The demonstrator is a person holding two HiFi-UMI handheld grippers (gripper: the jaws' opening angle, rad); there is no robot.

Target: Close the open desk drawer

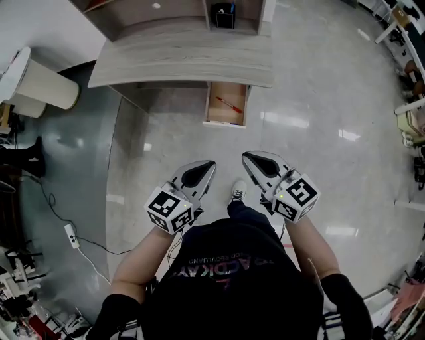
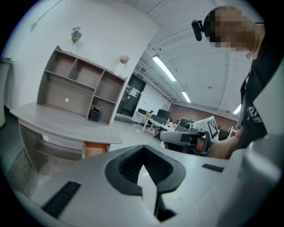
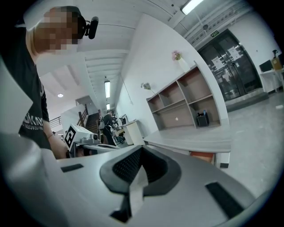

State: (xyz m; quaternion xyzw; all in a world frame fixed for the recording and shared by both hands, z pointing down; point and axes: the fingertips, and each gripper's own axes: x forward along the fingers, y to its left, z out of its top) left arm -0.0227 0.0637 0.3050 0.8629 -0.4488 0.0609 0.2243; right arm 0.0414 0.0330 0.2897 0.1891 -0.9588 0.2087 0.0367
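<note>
A pale wood desk [image 1: 179, 63] stands ahead, and its drawer [image 1: 227, 104] is pulled out toward me, showing an orange-brown inside with a red pen [image 1: 229, 104]. In the left gripper view the drawer [image 2: 96, 150] shows under the desktop; in the right gripper view the drawer [image 3: 204, 156] sits below the desk edge. My left gripper [image 1: 211, 163] and right gripper [image 1: 246, 157] are both shut and hold nothing. They hover side by side over the floor, short of the drawer front and apart from it.
A shelf unit [image 1: 176, 13] stands on the desk with a small black box [image 1: 222, 14] in it. A white bin [image 1: 40, 83] sits at the left, and a cable with a power strip [image 1: 70, 236] lies on the floor. Chairs [image 1: 408, 66] stand at the right.
</note>
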